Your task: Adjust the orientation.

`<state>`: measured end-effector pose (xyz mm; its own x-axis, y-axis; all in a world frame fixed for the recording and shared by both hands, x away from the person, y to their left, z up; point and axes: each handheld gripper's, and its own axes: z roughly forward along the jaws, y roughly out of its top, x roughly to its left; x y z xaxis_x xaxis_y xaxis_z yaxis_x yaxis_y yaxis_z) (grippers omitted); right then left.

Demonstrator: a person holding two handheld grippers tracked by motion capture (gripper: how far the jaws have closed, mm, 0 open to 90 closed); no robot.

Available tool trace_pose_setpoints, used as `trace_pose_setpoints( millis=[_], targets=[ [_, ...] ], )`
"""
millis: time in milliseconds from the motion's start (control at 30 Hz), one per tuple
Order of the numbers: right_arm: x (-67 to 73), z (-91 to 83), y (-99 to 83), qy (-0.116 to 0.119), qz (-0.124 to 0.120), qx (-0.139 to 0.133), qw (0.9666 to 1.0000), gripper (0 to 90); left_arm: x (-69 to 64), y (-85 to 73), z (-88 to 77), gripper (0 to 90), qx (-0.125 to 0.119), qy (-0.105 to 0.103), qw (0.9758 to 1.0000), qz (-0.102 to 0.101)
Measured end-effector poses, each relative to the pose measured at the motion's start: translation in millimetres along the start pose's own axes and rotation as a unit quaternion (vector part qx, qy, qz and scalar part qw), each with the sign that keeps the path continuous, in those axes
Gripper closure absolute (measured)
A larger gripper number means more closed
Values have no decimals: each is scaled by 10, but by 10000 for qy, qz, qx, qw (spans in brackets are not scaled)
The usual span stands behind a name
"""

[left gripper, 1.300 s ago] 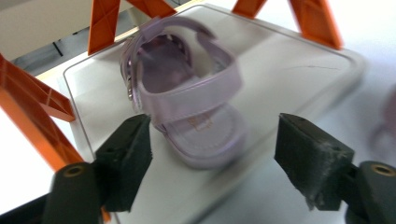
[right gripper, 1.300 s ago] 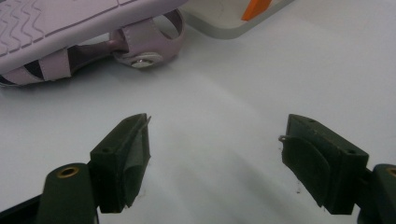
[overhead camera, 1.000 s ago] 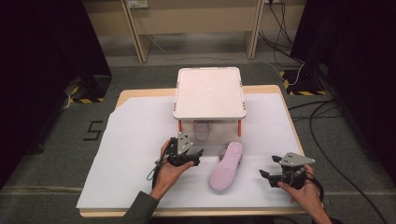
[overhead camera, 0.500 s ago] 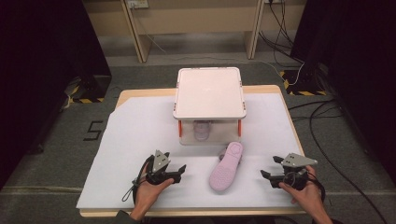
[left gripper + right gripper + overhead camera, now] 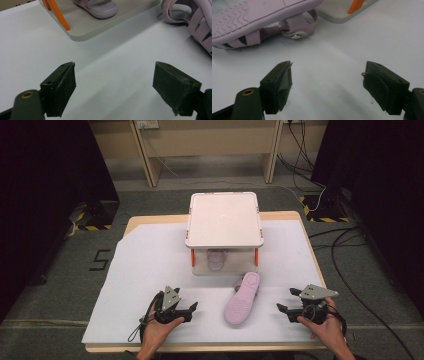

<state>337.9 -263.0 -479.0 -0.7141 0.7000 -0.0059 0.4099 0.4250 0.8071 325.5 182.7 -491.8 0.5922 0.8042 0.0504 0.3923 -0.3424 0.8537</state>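
A lilac sandal (image 5: 242, 298) lies sole-up on the white sheet, between my two grippers; its ribbed sole (image 5: 254, 12) and straps (image 5: 197, 25) show close by. A second lilac sandal (image 5: 216, 258) sits upright on the lower shelf of a small white rack (image 5: 224, 217) with orange legs; its toe (image 5: 100, 7) faces me. My left gripper (image 5: 192, 312) rests low at the front left, open with nothing between its jaws (image 5: 113, 87). My right gripper (image 5: 286, 304) is at the front right, also open and empty (image 5: 327, 85).
A white sheet (image 5: 145, 265) covers the wooden table (image 5: 129, 224). The rack's orange legs (image 5: 56, 15) stand at its front corners. Beyond the table are grey floor, cables (image 5: 350, 240) and wooden furniture legs (image 5: 142, 150).
My left gripper has pulled back from the rack's front to the table's front left, away from the shelf. The right gripper and the sole-up sandal have hardly moved.
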Motion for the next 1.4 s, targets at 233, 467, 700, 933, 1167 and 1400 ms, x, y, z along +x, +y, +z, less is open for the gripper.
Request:
trace_pose_setpoints(
  millis=[233, 467, 700, 933, 1167, 1400],
  targets=[
    [185, 152, 116, 418, -187, -23, 9989, 244, 25, -18, 14, 181, 29, 112, 9999, 6],
    [267, 405, 252, 436, -476, 77, 9979, 270, 24, -16, 39, 182, 53, 110, 9999, 20],
    [246, 667, 422, 411, -751, 7, 9963, 307, 5, -10, 35, 184, 36, 54, 9999, 143],
    [216, 877, 531, 537, -729, -129, 9958, 342, 3, -2, 39, 186, 39, 60, 9998, 195],
    [299, 1022, 727, 612, -536, -497, 9954, 357, 13, 1, 24, 189, 8, 97, 9998, 198],
    [360, 1154, 829, 642, -306, -606, 9956, 380, 27, 6, 12, 191, -24, 139, 9997, 201]
  ],
)
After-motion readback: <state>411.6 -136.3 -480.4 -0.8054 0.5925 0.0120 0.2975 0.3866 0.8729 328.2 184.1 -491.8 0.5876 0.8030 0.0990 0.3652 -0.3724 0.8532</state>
